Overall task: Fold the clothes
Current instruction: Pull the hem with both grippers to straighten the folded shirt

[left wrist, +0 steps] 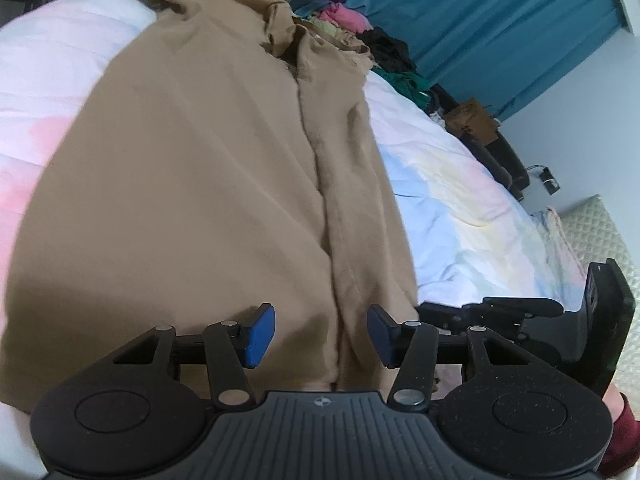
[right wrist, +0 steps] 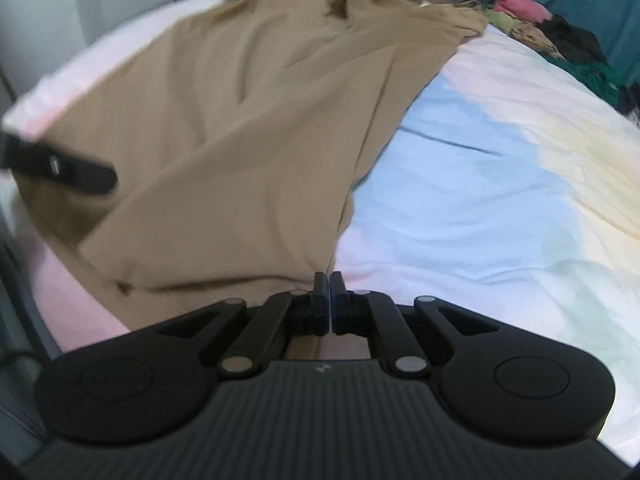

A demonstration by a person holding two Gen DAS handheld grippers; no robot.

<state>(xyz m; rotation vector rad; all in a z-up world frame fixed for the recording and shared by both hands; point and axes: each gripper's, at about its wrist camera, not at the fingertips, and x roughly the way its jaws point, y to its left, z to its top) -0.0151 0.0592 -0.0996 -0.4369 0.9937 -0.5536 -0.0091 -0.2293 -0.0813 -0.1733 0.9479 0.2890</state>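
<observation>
A tan collared shirt (left wrist: 192,168) lies spread lengthwise on the bed, collar at the far end and button placket running toward me. My left gripper (left wrist: 320,336) hovers over its near hem, blue pads (left wrist: 260,336) apart on either side of the placket, nothing pinched. In the right wrist view my right gripper (right wrist: 330,300) is shut on the near right corner of the tan shirt (right wrist: 240,120), and the cloth rises from the jaws in a taut fold. The right gripper (left wrist: 430,311) also shows at the shirt's right edge. One left finger (right wrist: 80,172) lies across the shirt's left side.
The bed has a pastel pink, blue and yellow duvet (left wrist: 460,200). A pile of mixed clothes (left wrist: 360,28) sits at the far edge before a teal curtain (left wrist: 500,20). A brown paper bag (left wrist: 472,120) stands beyond the bed. A maroon sleeve (left wrist: 620,440) shows at lower right.
</observation>
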